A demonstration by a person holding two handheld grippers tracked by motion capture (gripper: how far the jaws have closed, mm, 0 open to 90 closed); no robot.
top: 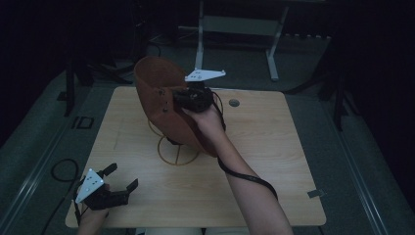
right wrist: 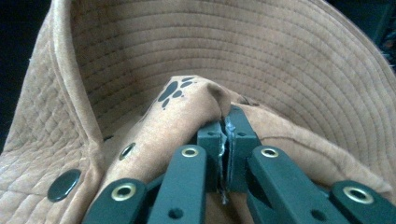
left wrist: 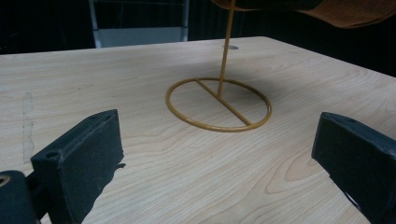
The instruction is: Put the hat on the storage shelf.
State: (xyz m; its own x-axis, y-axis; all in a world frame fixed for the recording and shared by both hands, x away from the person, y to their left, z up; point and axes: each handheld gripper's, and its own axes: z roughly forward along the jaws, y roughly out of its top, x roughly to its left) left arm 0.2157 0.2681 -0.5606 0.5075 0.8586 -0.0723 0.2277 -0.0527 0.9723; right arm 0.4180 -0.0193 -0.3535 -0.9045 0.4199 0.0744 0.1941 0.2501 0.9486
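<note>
A brown suede hat (top: 161, 105) with a wide stitched brim and a paw-print mark (right wrist: 173, 91) hangs over a thin yellow wire stand (top: 177, 149). My right gripper (top: 188, 98) is shut on a fold of the hat's crown (right wrist: 205, 105), and its jaws pinch the fabric tightly in the right gripper view. The stand's ring base (left wrist: 218, 103) and upright rod (left wrist: 226, 44) rest on the wooden table. My left gripper (top: 120, 178) stands open low at the table's near left corner, with nothing between its wide-apart jaws.
The light wooden table (top: 274, 147) has a round cable hole (top: 234, 103) at the back right. A grey metal frame (top: 235, 27) stands on the floor behind the table. A black cable (top: 244, 177) trails along the person's right forearm.
</note>
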